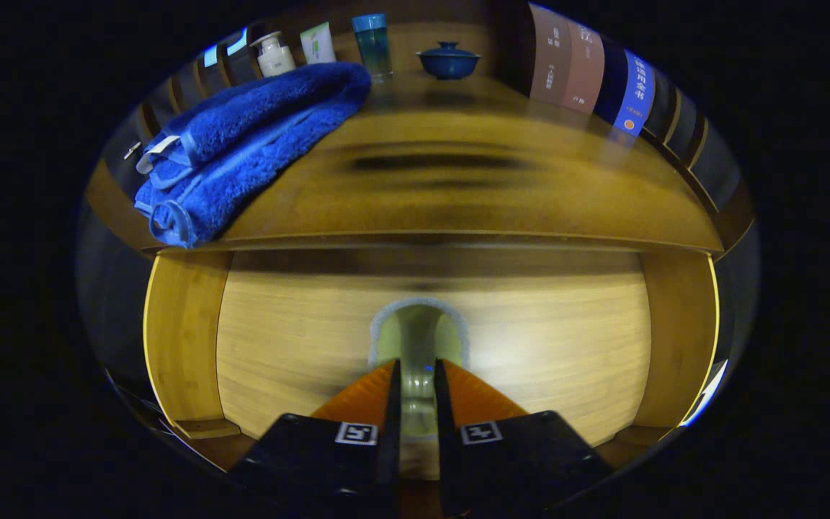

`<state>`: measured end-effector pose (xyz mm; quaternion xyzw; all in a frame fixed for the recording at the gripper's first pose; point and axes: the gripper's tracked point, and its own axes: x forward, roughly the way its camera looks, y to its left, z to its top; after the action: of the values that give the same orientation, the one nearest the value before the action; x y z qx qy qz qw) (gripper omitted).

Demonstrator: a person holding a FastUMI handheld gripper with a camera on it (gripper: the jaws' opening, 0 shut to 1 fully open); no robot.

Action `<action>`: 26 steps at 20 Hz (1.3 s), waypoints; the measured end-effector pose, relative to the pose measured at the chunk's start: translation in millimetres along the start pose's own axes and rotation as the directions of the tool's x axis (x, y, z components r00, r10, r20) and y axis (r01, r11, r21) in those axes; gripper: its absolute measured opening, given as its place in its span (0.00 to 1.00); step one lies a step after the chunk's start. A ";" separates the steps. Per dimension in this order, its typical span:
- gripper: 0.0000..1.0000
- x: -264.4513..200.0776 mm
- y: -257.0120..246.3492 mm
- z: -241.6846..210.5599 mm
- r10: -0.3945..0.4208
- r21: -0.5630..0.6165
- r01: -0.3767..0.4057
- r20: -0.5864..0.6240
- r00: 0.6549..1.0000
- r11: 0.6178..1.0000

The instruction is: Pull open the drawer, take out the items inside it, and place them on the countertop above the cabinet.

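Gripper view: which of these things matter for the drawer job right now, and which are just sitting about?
Job:
drawer front, shut
drawer handle, held between the fingers of the gripper
countertop

Lying about:
blue towel
pump bottle
tube
blue tumbler
lidded blue bowl
books

My hand-held gripper has its fingers close together at the drawer handle; a blue towel lies at ten o'clock on the surface.
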<state>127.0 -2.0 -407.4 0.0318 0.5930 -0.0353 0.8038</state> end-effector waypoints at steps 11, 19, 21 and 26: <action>0.23 -20.5 -0.2 -6.2 0.011 0.008 -0.012 0.073 0.997 1.000; 0.23 -131.8 -3.8 -10.4 0.053 0.011 -0.061 0.366 0.929 0.998; 0.23 -161.0 -8.1 10.9 0.045 0.020 -0.061 0.456 0.889 0.998; 0.22 -193.9 -14.9 89.7 0.029 0.040 -0.064 0.582 0.813 0.997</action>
<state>153.9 -21.5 -195.8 0.0570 0.3173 -0.0406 0.9457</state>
